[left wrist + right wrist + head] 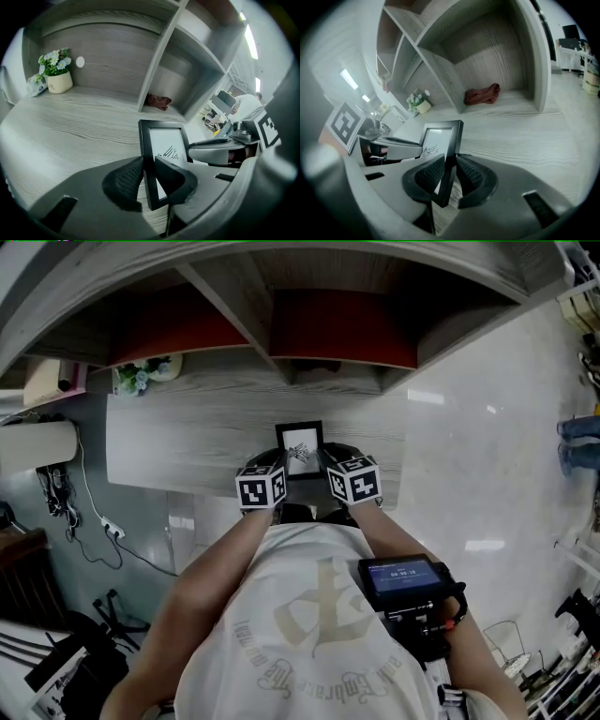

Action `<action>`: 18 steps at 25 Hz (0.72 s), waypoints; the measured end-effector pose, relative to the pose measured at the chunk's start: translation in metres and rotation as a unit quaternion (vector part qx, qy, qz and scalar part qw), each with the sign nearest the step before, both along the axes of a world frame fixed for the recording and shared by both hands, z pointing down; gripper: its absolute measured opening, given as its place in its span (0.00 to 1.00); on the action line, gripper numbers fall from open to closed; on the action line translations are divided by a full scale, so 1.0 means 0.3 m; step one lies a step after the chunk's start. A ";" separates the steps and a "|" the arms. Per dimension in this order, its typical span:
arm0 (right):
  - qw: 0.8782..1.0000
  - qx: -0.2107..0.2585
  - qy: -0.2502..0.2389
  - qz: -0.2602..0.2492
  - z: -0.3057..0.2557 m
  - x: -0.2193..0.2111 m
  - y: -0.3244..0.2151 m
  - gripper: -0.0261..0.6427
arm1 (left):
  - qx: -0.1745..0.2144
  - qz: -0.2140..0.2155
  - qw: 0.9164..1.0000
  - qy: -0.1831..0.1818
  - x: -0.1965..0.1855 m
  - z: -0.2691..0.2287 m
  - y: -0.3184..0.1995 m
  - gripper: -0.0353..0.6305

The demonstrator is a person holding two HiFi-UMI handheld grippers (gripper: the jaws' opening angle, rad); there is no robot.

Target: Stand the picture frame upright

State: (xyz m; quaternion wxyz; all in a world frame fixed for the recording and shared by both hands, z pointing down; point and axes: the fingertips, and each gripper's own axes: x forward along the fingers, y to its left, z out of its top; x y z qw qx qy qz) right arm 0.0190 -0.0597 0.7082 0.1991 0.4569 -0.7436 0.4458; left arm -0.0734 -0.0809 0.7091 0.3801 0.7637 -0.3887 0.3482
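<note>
A small black picture frame (300,448) with a white print stands close to upright on the pale wood desk (178,442), near its front edge. My left gripper (281,467) is shut on the frame's left bar. In the left gripper view the pads (127,177) press both faces of that bar of the frame (165,143). My right gripper (324,465) is shut on the right bar. Its ribbed pads (469,176) pinch the edge of the frame (438,137) in the right gripper view. Each gripper shows in the other's view, the right (220,151) and the left (393,145).
Shelf cubbies with an upright divider (159,61) rise behind the desk. A red cloth (483,93) lies in one cubby. A potted flower (56,77) stands at the far left corner. Cables hang off the desk's left side (89,512).
</note>
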 end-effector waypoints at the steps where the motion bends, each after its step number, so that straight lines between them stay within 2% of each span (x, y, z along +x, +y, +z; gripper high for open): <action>1: 1.000 0.004 -0.001 -0.002 -0.011 -0.003 -0.001 0.16 | 0.003 -0.001 1.000 -0.001 -0.003 -0.009 -0.001 0.18; 18: 0.998 0.053 -0.022 -0.022 -0.113 -0.036 -0.054 0.15 | 0.064 0.006 0.998 -0.019 -0.040 -0.126 -0.054 0.18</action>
